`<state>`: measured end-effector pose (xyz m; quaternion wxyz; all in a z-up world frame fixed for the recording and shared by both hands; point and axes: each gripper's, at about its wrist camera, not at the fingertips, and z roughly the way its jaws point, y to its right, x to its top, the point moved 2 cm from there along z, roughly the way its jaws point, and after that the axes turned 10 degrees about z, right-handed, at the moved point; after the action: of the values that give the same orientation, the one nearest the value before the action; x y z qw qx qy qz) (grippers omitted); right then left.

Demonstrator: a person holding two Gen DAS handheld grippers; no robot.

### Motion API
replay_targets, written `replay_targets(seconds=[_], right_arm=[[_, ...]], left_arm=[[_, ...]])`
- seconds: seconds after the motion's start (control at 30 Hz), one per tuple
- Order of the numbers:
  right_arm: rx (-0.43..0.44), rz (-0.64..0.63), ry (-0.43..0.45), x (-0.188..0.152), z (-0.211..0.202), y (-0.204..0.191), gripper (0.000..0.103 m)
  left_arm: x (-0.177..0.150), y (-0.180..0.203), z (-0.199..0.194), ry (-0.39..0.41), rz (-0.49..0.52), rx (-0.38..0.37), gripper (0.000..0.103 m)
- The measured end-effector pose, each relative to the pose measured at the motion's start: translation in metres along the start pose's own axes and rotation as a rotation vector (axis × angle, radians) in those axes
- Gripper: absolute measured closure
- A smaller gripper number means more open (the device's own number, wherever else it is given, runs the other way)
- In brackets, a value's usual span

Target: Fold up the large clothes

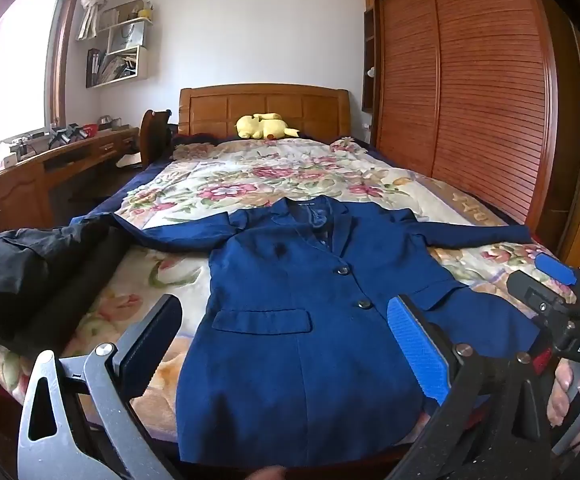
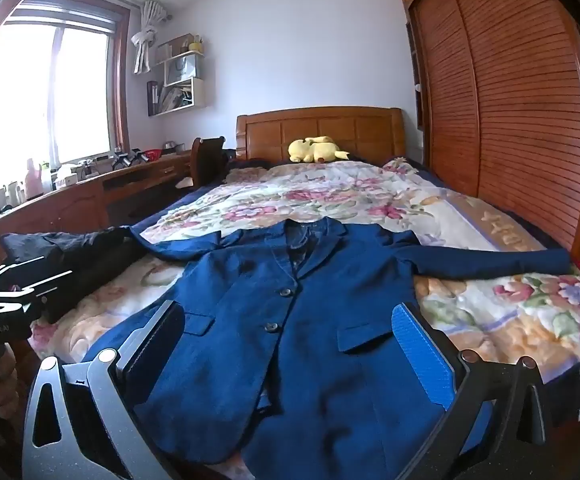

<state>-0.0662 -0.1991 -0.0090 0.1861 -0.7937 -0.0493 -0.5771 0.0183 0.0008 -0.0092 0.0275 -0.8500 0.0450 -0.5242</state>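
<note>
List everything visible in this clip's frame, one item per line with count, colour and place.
blazer: one, blue, spread flat front-up on the near end of the bed, sleeves out to both sides
black garment: one, black, bunched at the bed's left edge
floral blanket: one, cream with pink flowers, covering the bed
plush toy: one, yellow, against the headboard
headboard: one, brown wood, far end
wardrobe: one, reddish slatted doors, right wall
desk: one, brown, cluttered, under the window on the left
wall shelves: white, holding books and bags
left gripper: open, over the blazer's hem
right gripper: open, over the hem
</note>
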Motion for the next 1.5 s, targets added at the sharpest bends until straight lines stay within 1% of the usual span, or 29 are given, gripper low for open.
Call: replay_targets(seconds=[0.03, 0.2, 0.33, 1.5], right_arm=[[0.000, -0.001, -0.003, -0.0002, 0.0001, 0.0002, 0.000], [-0.001, -0.004, -0.015, -0.0010, -0.0001, 0.0009, 0.000], [-0.001, -0.005, -0.008, 0.0021, -0.0044, -0.0036, 0.000], [0.006, 0.007, -0.015, -0.0017, -0.0031, -0.0004, 0.000]], left_arm=[[0.0002, 0.0008, -0.0015, 0.026, 0.017, 0.010, 0.000], [-0.0019, 0.0025, -0.0001, 0.015, 0.018, 0.008, 0.000], [-0.0022, 0.0028, 0.0012, 0.009, 0.020, 0.006, 0.000], [0.0007, 0.0050, -0.0038, 0.017, 0.021, 0.014, 0.000]])
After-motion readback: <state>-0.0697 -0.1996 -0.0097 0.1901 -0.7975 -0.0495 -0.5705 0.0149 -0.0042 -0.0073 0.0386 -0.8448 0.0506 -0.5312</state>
